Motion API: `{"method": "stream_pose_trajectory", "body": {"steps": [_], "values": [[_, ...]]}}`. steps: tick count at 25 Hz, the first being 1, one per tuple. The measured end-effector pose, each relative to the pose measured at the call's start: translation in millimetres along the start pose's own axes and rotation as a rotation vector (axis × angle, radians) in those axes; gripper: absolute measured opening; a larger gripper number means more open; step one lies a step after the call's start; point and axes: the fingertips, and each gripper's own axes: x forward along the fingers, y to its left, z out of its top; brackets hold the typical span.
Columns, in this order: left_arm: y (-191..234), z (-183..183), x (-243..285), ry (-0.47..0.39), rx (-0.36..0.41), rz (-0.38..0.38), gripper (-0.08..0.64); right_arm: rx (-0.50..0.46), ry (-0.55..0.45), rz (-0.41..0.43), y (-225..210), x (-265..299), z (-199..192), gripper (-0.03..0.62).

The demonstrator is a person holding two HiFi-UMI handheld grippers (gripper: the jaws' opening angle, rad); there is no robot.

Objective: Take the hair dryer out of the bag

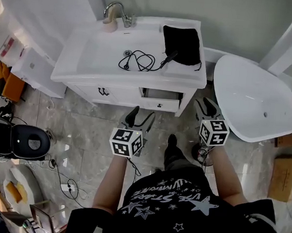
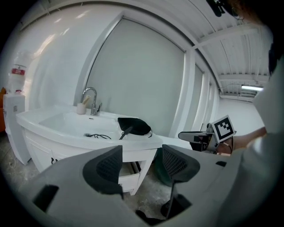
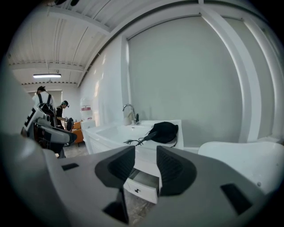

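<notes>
A black bag (image 1: 181, 44) lies on the right end of the white sink counter (image 1: 89, 68). The hair dryer's dark handle (image 1: 169, 58) sticks out of the bag's mouth, and its black cord (image 1: 137, 61) lies coiled in the basin. Both grippers hang well short of the counter, over the floor. My left gripper (image 1: 140, 119) is open with nothing between its jaws, as is my right gripper (image 1: 206, 107). The left gripper view shows the bag (image 2: 134, 126) and cord (image 2: 97, 136) beyond my left gripper (image 2: 142, 166). The right gripper view shows the bag (image 3: 165, 131) past my right gripper (image 3: 145, 166).
A faucet (image 1: 117, 9) and a small cup (image 1: 110, 23) stand at the basin's back. A drawer (image 1: 160, 95) under the counter is pulled open. A white bathtub (image 1: 254, 100) sits to the right, with cardboard boxes (image 1: 287, 176) beyond. Floor clutter and cables (image 1: 22, 140) lie left.
</notes>
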Motion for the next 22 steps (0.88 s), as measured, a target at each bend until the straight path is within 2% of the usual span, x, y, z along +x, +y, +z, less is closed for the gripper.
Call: {"method": "stream_pose_trajectory", "body": {"steps": [7, 16, 22], "values": [[13, 30, 71, 0.020, 0.014, -0.018, 0.291, 0.013, 0.010, -0.018, -49, 58, 21, 0.143], [20, 55, 138, 0.056, 0.040, -0.024, 0.291, 0.015, 0.053, 0.011, -89, 116, 27, 0.143], [27, 68, 172, 0.074, 0.062, -0.003, 0.292, -0.073, 0.101, -0.002, -119, 159, 26, 0.147]]}}
